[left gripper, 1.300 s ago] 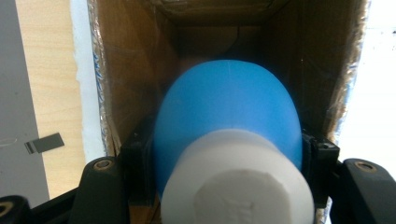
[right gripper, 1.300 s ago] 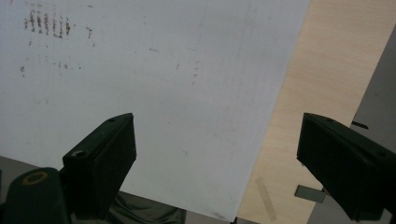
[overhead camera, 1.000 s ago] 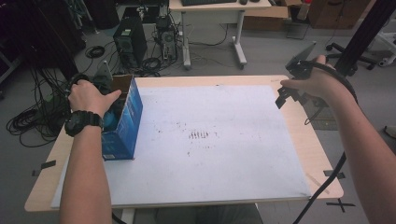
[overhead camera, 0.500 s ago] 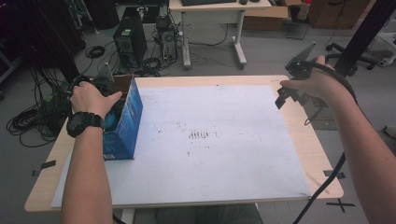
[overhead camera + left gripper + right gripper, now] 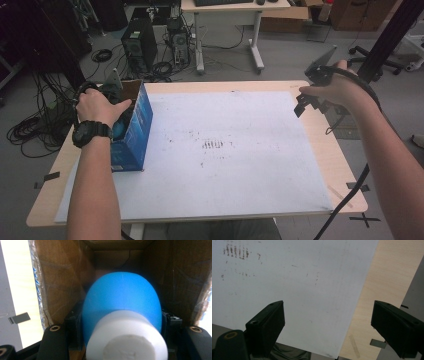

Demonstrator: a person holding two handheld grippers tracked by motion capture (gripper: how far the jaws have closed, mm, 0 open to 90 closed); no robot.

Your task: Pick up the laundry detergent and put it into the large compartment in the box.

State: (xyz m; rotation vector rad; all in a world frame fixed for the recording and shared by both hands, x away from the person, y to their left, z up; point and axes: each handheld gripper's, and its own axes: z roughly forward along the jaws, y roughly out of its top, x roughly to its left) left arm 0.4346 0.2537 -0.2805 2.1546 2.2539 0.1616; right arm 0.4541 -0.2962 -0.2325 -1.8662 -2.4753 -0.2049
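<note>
On the left side of the pale wooden desk [image 5: 320,150], which carries a large white sheet [image 5: 225,165] marked with a small patch of dark scuffs, stands a blue cardboard box [image 5: 136,131] with an open top and plain brown inner walls. The left hand [image 5: 97,106], a black watch on its wrist, reaches down into that opening with the left hand-held gripper [image 5: 120,340]. In the left gripper view its two black jaws are clamped on a rounded blue object with a white cylindrical stub [image 5: 122,315]: the blue body bulges between the pads, touching both, and the white end points back toward the camera. The object sits inside the box, with cardboard walls close on either side and the back wall just behind it; whether it rests on the box floor I cannot tell. Well apart, over the far right edge of the desk, the right hand [image 5: 336,90] holds the right hand-held gripper [image 5: 328,322] above the surface. In the right gripper view its jaws stand wide apart with nothing between them, over the right edge of the white sheet and the bare wood beside it.
</note>
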